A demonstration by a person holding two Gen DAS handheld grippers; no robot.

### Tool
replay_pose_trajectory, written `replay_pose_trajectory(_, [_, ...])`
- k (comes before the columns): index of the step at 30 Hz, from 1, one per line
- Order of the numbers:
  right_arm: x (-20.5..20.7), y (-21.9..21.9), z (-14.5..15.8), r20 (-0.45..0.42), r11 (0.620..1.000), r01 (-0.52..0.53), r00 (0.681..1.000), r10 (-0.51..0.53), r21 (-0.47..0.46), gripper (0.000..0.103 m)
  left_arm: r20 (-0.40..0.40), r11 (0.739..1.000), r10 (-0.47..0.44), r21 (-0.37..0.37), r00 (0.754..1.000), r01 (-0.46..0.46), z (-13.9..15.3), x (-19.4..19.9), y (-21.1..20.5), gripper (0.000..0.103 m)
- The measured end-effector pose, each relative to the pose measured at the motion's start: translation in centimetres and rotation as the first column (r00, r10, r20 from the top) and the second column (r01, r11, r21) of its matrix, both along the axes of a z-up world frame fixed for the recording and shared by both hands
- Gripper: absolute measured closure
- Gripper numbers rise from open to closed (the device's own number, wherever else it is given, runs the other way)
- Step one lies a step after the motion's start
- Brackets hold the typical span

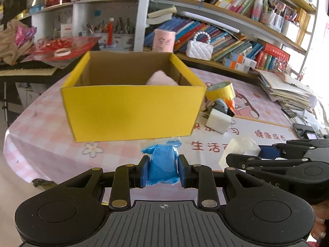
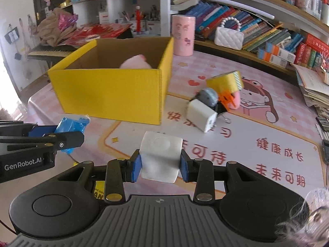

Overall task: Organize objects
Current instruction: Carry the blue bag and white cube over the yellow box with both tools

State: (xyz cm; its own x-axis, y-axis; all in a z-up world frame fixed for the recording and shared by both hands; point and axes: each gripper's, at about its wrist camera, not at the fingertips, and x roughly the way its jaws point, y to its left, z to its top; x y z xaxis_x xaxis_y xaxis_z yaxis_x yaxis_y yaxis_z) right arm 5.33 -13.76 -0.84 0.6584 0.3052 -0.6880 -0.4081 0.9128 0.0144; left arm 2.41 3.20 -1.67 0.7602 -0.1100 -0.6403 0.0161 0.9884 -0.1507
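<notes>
Blue packet [image 1: 163, 164] pinched in left gripper [image 1: 163, 171] jaws, white roll [image 2: 161, 156] clamped in right gripper [image 2: 161, 167]

Both tongs [image 1: 162, 171] [image 2: 161, 164] clamped, side by side

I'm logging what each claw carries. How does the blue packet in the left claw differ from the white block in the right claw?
The blue packet is crinkled wrapping with a ragged top; the white block is smooth and boxy with rounded corners. The blue packet is vivid blue, the white block plain white with a faint circle on top. The blue packet looks narrower between its pads than the white block. Both are clamped, by the left claw and right claw, short of the yellow box.
</notes>
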Motion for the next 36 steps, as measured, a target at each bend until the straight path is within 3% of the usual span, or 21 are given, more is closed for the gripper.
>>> replay_pose_trajectory(25, [-5.4,7.1,0.2,0.031,0.998,-0.066,0.997,0.066,-0.002,0.068,0.047,0.999,0.04,0.005,0.998,-0.04,0.9,-5.3,6.5,0.076])
replay_pose_trajectory(36, [-5.9,8.8,0.3,0.041,0.999,-0.05,0.998,0.05,0.005,0.068,0.091,0.999,0.049,0.019,0.995,-0.051,1.6,-5.6,8.1,0.076])
